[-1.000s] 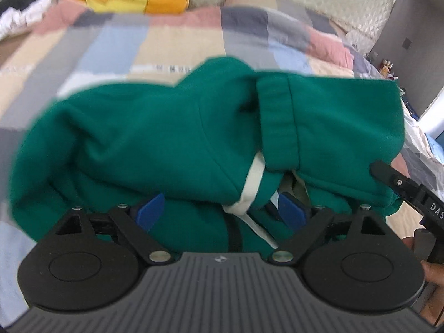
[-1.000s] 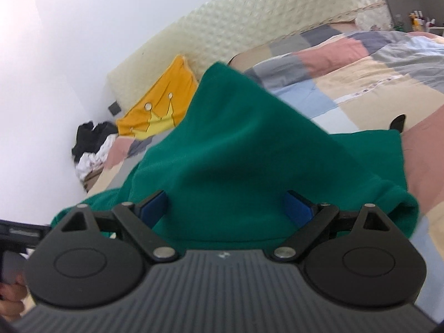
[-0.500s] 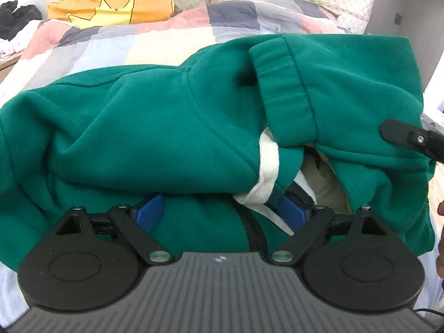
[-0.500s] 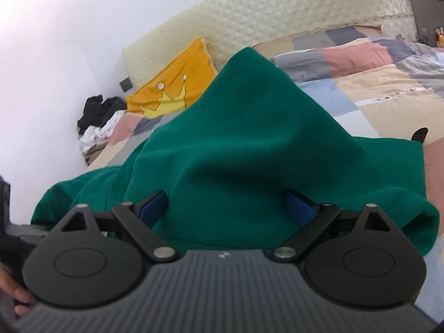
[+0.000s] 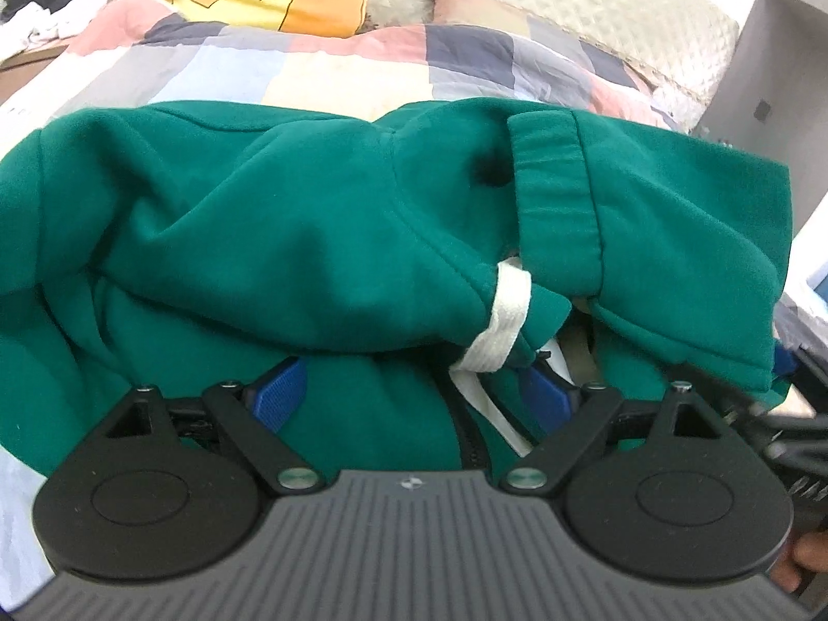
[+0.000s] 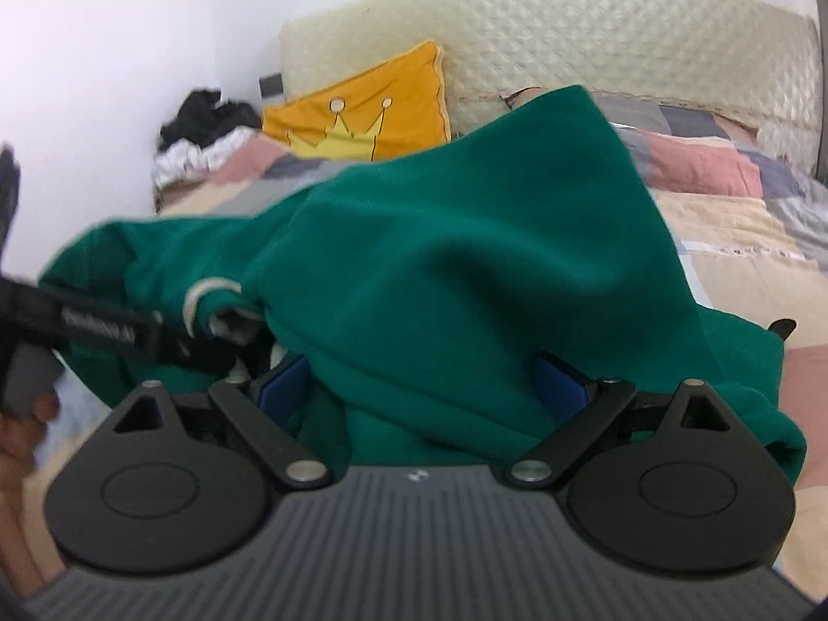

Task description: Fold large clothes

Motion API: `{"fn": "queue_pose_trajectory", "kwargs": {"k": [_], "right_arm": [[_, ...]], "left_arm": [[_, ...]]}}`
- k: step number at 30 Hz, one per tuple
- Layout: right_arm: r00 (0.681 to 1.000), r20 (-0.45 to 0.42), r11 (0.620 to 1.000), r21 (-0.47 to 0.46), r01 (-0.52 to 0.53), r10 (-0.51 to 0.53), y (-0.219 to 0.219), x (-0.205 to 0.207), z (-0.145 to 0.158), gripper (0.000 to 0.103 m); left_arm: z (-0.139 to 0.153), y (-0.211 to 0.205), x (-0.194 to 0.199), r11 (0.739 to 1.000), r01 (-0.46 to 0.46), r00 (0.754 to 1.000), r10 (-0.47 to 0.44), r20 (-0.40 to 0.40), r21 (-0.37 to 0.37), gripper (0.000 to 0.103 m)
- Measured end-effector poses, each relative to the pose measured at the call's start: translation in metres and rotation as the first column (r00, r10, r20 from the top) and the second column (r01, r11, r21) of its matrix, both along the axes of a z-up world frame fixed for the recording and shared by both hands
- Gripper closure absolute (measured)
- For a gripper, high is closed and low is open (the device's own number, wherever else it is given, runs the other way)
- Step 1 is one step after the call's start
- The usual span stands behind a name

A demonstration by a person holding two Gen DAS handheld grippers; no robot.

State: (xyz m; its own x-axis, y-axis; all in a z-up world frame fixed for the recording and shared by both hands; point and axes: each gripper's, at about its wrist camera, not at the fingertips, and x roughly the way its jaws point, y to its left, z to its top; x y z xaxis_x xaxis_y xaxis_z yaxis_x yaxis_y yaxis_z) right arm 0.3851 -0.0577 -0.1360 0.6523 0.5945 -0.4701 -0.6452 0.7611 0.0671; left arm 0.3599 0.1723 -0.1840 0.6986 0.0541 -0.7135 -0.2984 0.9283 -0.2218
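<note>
A large green hoodie (image 5: 290, 238) with a white drawstring (image 5: 504, 321) lies bunched on the patchwork bed and also fills the right wrist view (image 6: 466, 279). My left gripper (image 5: 414, 393) is open, its blue pads (image 5: 279, 393) wide apart under draped fabric. My right gripper (image 6: 424, 388) is open too, its blue pads (image 6: 559, 388) spread with cloth heaped over and between them. The right gripper's black body shows at the left wrist view's right edge (image 5: 797, 414); the left gripper's finger shows at the left of the right wrist view (image 6: 103, 331). Both fingertips are hidden by fabric.
A patchwork quilt (image 5: 321, 67) covers the bed. A yellow crown pillow (image 6: 372, 108) leans on the quilted cream headboard (image 6: 621, 36). A pile of black and white clothes (image 6: 207, 129) sits at the far left by the wall.
Both grippers have shifted with the hoodie: it now spreads lower and wider across the bed. The two grippers have come closer together. The jaws stay wide apart.
</note>
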Motion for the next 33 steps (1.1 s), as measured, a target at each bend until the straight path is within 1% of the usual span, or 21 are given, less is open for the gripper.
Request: {"fn": "queue_pose_trajectory", "kwargs": {"k": [1,2,3,4,5,6,7,9,13,16,18,21,24,25,26,27,28,29,30,32,33], "right_arm": [[1.0,0.001,1.0,-0.017,0.005,-0.005,0.001,0.0,-0.002,0.01],[1.0,0.004,0.999,-0.029,0.017,-0.016,0.002,0.0,-0.002,0.017],[0.999,0.012,0.999,-0.039,0.036,-0.035,0.002,0.001,-0.001,0.035],[0.999,0.011,0.998,-0.041,0.049,-0.049,0.0,0.002,0.001,0.046],[0.998,0.004,0.998,-0.023,0.062,-0.061,-0.004,0.003,0.004,0.052],[0.997,0.0,0.997,0.006,0.075,-0.075,-0.01,0.005,0.007,0.07],[0.994,0.0,0.994,0.033,0.106,-0.106,-0.017,0.006,0.011,0.079],[0.988,-0.017,0.982,0.106,0.155,-0.154,-0.033,0.01,0.019,0.084],[0.966,-0.041,0.942,0.213,0.259,-0.257,-0.062,0.018,0.029,0.086],[0.943,-0.097,0.894,0.3,0.333,-0.319,-0.087,0.031,0.028,0.086],[0.922,-0.143,0.856,0.343,0.386,-0.359,-0.101,0.039,0.023,0.086],[0.881,-0.254,0.785,0.402,0.471,-0.398,-0.122,0.057,0.007,0.087],[0.822,-0.389,0.695,0.446,0.564,-0.417,-0.143,0.078,-0.019,0.087],[0.798,-0.437,0.662,0.457,0.594,-0.415,-0.148,0.084,-0.028,0.086],[0.781,-0.469,0.639,0.463,0.615,-0.412,-0.152,0.088,-0.036,0.086],[0.76,-0.5,0.614,0.464,0.639,-0.414,-0.156,0.092,-0.044,0.082],[0.743,-0.527,0.591,0.465,0.659,-0.413,-0.16,0.094,-0.05,0.074],[0.725,-0.56,0.568,0.469,0.677,-0.402,-0.163,0.095,-0.057,0.071],[0.714,-0.585,0.553,0.474,0.685,-0.384,-0.164,0.095,-0.062,0.069],[0.703,-0.608,0.538,0.477,0.695,-0.369,-0.165,0.092,-0.065,0.063],[0.696,-0.61,0.538,0.467,0.701,-0.379,-0.165,0.089,-0.062,0.053]], "left_arm": [[-0.001,0.001,0.0,1.0,-0.004,1.0,0.004,0.0,-0.007,0.011],[-0.002,0.0,-0.001,1.0,-0.01,1.0,0.01,-0.001,-0.018,0.011],[-0.002,0.001,-0.001,0.999,-0.017,1.0,0.017,-0.003,-0.03,0.011],[-0.003,0.003,-0.001,0.999,-0.023,1.0,0.023,-0.005,-0.04,0.011],[-0.003,0.005,-0.002,0.998,-0.03,1.0,0.029,-0.007,-0.054,0.011],[-0.004,0.006,-0.002,0.997,-0.037,0.999,0.036,-0.008,-0.07,0.011],[-0.004,0.007,-0.003,0.996,-0.043,0.999,0.042,-0.01,-0.08,0.011],[-0.005,0.008,-0.005,0.995,-0.048,0.999,0.048,-0.008,-0.088,0.011],[-0.003,0.004,-0.006,0.995,-0.047,0.999,0.047,-0.002,-0.083,0.011],[-0.001,0.003,-0.007,0.996,-0.039,0.999,0.039,0.004,-0.083,0.011],[-0.002,0.004,-0.007,0.994,-0.037,0.999,0.037,0.005,-0.101,0.011],[-0.003,0.009,-0.007,0.99,-0.04,0.999,0.042,0.005,-0.139,0.011],[-0.002,0.01,-0.007,0.988,-0.043,0.999,0.045,0.01,-0.147,0.011],[-0.001,0.01,-0.008,0.988,-0.049,0.999,0.051,0.012,-0.143,0.011],[0.0,0.01,-0.009,0.989,-0.061,0.998,0.064,0.016,-0.132,0.011],[0.001,0.012,-0.011,0.99,-0.071,0.997,0.074,0.021,-0.12,0.011],[0.002,0.014,-0.013,0.99,-0.077,0.996,0.08,0.026,-0.119,0.011],[0.003,0.016,-0.015,0.988,-0.084,0.996,0.088,0.03,-0.128,0.011],[0.004,0.02,-0.017,0.985,-0.091,0.995,0.097,0.034,-0.148,0.011],[0.006,0.022,-0.018,0.982,-0.09,0.994,0.098,0.041,-0.168,0.012],[0.008,0.022,-0.019,0.982,-0.08,0.995,0.089,0.046,-0.171,0.011]]}}
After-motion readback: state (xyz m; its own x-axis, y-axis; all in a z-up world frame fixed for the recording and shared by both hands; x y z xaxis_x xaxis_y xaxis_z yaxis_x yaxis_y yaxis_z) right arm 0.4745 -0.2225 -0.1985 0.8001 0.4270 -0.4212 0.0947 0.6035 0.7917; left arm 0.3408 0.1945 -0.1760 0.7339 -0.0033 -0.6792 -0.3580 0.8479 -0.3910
